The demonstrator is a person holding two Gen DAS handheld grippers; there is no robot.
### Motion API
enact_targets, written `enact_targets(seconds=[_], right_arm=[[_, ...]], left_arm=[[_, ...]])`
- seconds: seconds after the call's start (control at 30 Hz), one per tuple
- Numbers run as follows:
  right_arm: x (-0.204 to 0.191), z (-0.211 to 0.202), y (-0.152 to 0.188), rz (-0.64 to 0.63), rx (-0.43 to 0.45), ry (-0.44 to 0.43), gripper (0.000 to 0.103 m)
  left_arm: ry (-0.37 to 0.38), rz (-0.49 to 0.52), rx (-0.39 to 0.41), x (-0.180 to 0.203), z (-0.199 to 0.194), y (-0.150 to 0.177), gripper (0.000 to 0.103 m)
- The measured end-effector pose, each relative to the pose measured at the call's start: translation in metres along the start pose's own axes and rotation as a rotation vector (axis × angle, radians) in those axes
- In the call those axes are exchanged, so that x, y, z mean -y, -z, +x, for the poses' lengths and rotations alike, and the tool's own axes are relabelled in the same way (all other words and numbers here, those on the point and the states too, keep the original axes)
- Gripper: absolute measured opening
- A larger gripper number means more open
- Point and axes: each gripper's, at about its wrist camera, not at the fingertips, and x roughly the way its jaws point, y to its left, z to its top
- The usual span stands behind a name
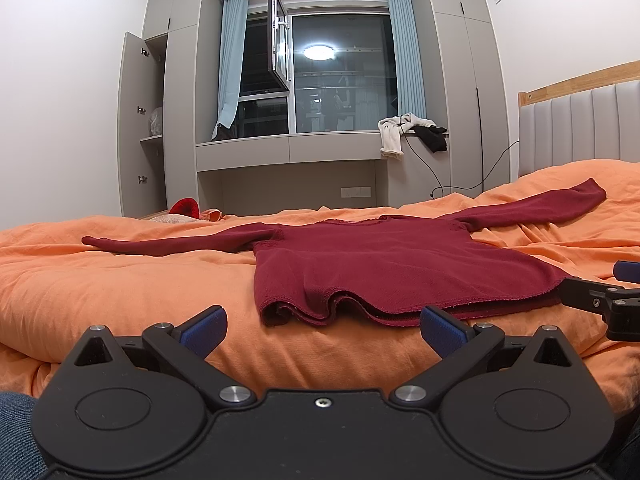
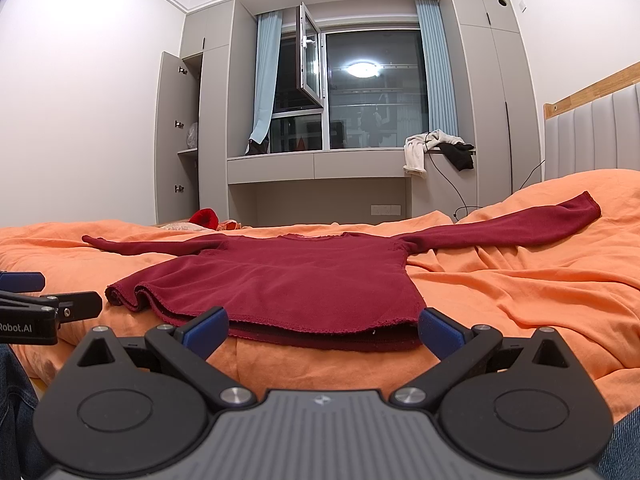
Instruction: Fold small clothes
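Observation:
A small dark red long-sleeved sweater lies flat on the orange bedspread, both sleeves spread out sideways, hem toward me. My left gripper stands open just short of the hem's left part, nothing between its blue pads. My right gripper is open too, its fingers flanking the hem's right part without holding it. Each gripper shows at the edge of the other's view: the right one, the left one.
A red item and pale cloth lie at the bed's far edge. Beyond are grey wardrobes with one open door, a window ledge with draped clothes, a cable, and the padded headboard at right.

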Motion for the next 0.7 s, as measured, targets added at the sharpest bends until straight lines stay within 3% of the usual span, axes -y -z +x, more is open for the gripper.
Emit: enact_targets(seconds=[0.7], right_arm=[[0.0014, 0.0023, 0.0034, 0.001, -0.002, 0.002, 0.103]], left_arm=[[0.002, 0.005, -0.004, 0.0008, 0.0000, 0.0054, 0.102]])
